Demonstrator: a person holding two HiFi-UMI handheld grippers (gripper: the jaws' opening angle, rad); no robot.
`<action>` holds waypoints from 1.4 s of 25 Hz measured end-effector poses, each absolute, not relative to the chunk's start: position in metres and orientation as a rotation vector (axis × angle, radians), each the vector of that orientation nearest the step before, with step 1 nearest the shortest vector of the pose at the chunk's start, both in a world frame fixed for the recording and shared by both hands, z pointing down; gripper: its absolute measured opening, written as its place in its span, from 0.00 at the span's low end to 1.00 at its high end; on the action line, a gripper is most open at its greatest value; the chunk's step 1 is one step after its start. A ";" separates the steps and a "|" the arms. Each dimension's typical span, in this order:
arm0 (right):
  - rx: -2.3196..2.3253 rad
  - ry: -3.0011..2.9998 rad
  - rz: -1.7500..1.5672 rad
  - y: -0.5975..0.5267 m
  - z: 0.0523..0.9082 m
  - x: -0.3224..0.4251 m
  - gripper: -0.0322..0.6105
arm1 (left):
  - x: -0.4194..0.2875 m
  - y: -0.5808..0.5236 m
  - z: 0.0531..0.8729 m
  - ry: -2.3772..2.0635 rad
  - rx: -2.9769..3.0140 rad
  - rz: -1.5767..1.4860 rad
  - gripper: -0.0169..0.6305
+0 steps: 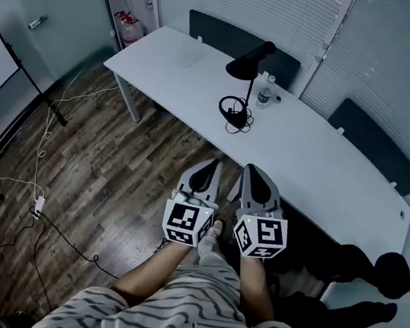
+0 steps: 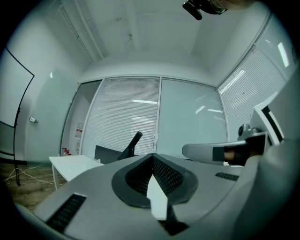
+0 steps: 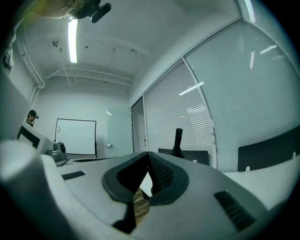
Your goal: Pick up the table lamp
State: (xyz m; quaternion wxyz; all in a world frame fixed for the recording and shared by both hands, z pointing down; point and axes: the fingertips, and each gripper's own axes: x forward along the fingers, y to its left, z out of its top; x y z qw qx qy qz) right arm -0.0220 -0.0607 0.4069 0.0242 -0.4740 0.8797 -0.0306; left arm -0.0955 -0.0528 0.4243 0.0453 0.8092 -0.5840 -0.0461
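Note:
The black table lamp (image 1: pixel 248 64) stands on the long white table (image 1: pixel 321 158), its shade tilted over a ring-shaped base (image 1: pixel 233 110) with a coiled cord. My two grippers hang side by side in front of the table's near edge, well short of the lamp. The left gripper (image 1: pixel 213 163) is shut with nothing in it, and so is the right gripper (image 1: pixel 253 168). In the left gripper view the lamp (image 2: pixel 133 143) rises beyond the closed left gripper (image 2: pixel 153 154). The right gripper view shows the lamp (image 3: pixel 177 141) just right of the right gripper (image 3: pixel 148 153).
A small bottle (image 1: pixel 264 93) stands right beside the lamp. Dark chair backs (image 1: pixel 225 36) line the table's far side. A black office chair (image 1: pixel 372 280) sits at the lower right. Cables (image 1: pixel 45 143) and a stand trail over the wood floor at left.

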 end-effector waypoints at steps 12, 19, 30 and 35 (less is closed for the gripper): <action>-1.470 2.726 -0.067 -0.192 0.397 -0.018 0.07 | -0.090 -0.187 0.417 -1.782 2.482 -0.116 0.04; -1.478 2.734 -0.086 -0.255 0.403 -0.008 0.07 | -0.082 -0.257 0.421 -1.777 2.471 -0.109 0.04; -1.474 2.727 -0.121 -0.322 0.405 0.011 0.07 | -0.060 -0.330 0.424 -1.775 2.469 -0.047 0.04; -1.493 2.720 -0.151 -0.339 0.412 0.015 0.07 | -0.061 -0.355 0.435 -1.768 2.471 0.000 0.04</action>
